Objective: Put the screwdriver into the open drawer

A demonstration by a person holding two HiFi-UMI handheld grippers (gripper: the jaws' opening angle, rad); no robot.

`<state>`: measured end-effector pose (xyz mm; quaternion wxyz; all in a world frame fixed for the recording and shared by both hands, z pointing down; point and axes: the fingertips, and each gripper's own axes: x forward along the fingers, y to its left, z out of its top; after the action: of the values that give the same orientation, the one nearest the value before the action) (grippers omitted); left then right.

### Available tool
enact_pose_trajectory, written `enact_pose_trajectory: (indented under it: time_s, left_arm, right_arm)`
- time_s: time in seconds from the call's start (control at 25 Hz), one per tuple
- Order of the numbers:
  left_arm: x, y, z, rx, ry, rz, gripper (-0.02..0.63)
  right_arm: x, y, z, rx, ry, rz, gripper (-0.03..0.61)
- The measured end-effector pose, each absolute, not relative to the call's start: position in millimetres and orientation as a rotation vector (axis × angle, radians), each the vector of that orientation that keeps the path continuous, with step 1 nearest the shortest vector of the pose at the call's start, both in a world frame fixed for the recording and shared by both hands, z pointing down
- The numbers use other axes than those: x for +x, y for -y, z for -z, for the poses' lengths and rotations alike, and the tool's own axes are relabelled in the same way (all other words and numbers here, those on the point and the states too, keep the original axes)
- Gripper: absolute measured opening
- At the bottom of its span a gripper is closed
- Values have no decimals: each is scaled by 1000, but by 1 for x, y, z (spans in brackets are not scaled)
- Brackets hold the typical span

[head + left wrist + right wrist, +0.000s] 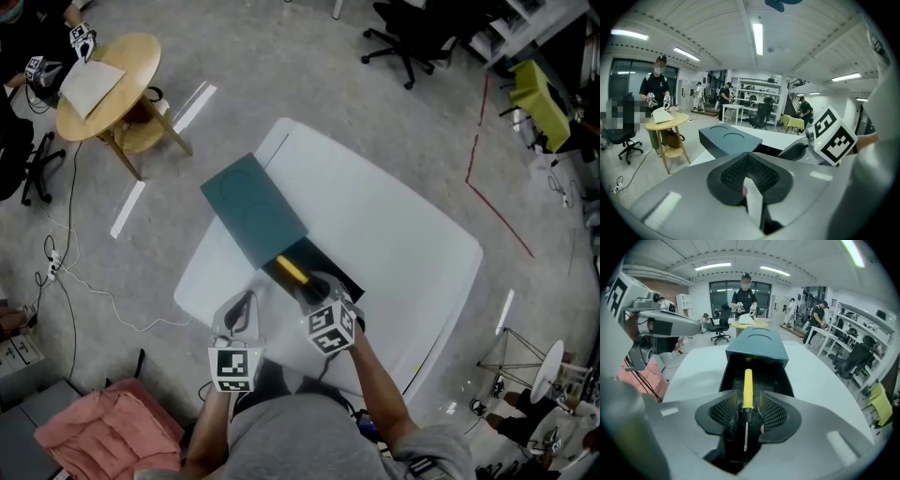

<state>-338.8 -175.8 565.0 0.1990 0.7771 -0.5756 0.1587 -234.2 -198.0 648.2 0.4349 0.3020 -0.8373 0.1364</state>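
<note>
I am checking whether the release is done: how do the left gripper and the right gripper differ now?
Left gripper: jaws together, nothing between them. Right gripper: jaws apart on either side of the screwdriver, not pressing it. The right gripper is over the open drawer; the left gripper hangs beside it. Both bear a marker cube.

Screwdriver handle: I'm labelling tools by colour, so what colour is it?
Yellow. The screwdriver handle shows best in the right gripper view.
</note>
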Motion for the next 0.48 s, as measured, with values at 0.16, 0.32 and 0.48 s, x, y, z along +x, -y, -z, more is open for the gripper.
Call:
enact_pose_trajectory:
  time_s: [0.16,0.32,0.48]
  left_arm:
    - [-336,166,-554,2182,1636,-436,11]
    - [-330,155,-542,2200,1660,-430,11]
    - [-319,147,-527,2232,1676,-418,11]
  right_arm:
    - [-231,197,-629,789,2122,-311,155]
    - [-225,193,-608,830,2163,-287,155]
    - [-213,188,-581,909,2214,-272,153]
